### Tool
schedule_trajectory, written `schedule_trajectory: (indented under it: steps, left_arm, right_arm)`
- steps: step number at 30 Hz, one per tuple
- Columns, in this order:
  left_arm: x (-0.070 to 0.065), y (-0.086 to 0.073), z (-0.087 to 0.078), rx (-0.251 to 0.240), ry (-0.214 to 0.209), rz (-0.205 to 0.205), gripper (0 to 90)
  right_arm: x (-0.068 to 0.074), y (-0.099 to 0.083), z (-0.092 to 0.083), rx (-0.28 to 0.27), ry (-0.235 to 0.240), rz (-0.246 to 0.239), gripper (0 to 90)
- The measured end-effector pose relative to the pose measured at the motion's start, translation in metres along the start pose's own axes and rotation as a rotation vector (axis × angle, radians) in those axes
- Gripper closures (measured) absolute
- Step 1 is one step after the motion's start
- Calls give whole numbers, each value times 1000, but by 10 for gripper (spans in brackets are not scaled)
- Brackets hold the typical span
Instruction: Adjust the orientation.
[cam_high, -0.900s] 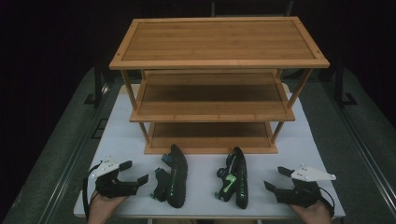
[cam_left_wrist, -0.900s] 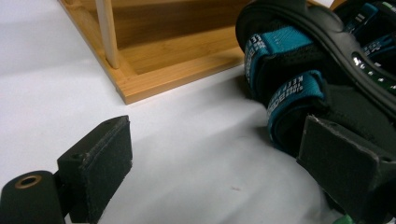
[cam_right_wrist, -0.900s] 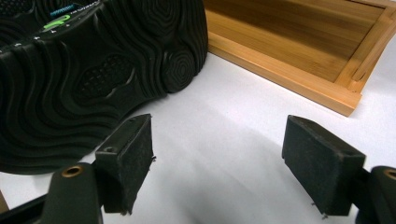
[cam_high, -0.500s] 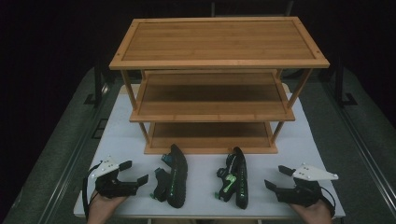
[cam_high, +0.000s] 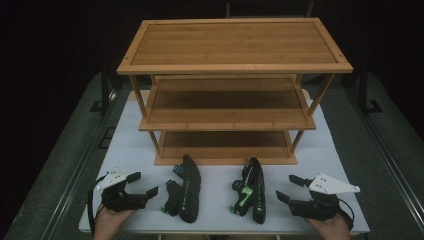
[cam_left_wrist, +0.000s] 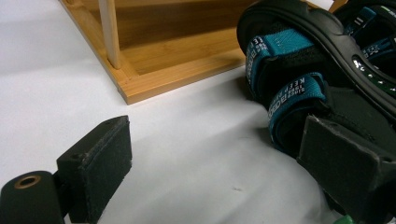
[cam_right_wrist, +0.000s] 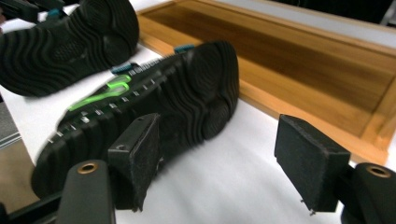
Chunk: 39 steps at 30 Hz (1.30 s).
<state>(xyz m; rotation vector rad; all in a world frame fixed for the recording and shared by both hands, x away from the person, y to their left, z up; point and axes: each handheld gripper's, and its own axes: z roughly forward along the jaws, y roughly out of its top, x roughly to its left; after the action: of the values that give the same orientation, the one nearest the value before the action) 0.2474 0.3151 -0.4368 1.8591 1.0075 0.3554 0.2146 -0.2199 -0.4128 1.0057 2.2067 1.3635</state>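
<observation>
We hold the left gripper (cam_high: 142, 184) and right gripper (cam_high: 291, 188) spread and empty, two black sandals (cam_high: 189, 195) lying between them.

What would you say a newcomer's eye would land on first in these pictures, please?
Probably the three-tier bamboo rack at the middle of the white table. In front of it two black sandals lie on their sides, the left sandal with teal straps, the right sandal with green accents. The left gripper and right gripper flank them, jaws open.
</observation>
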Motion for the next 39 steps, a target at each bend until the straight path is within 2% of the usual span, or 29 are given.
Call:
schedule_trajectory:
  steps: [7, 9, 11, 12, 13, 15, 16, 18, 19, 22, 33, 39]
  left_arm:
    - [0, 0, 0, -5, 0, -6, 88]
    - [0, 0, 0, -1, -1, -5, 88]
    - [0, 0, 0, 0, -1, -6, 88]
    - [1, 0, 0, 0, 0, -7, 89]
    - [0, 0, 0, -3, -1, -9, 89]
    - [0, 0, 0, -1, 1, -9, 89]
    - [0, 0, 0, -1, 1, -9, 88]
    - [0, -1, 0, 0, 6, -11, 88]
    - [1, -1, -1, 2, 17, -16, 88]
    - [2, -1, -1, 0, 15, -23, 88]
    - [1, 0, 0, 2, 1, -16, 89]
    - [1, 0, 0, -2, 2, -17, 88]
  right_arm:
    - [7, 12, 1, -11, 19, -20, 426]
    - [12, 16, 3, -8, 27, -29, 484]
    - [15, 17, 4, -9, 31, -39, 505]
    - [17, 19, 4, -6, 30, -48, 526]
    - [20, 22, 5, -9, 34, -60, 588]
    - [23, 25, 7, -14, 27, -72, 625]
    - [24, 27, 7, -13, 23, -67, 665]
    - [25, 29, 9, -9, 27, -64, 683]
    - [27, 31, 11, -10, 26, -74, 729]
    - [31, 35, 15, -2, 34, -86, 782]
    - [40, 39, 35, 31, 60, -105, 854]
    - [39, 36, 40, 47, 51, -106, 881]
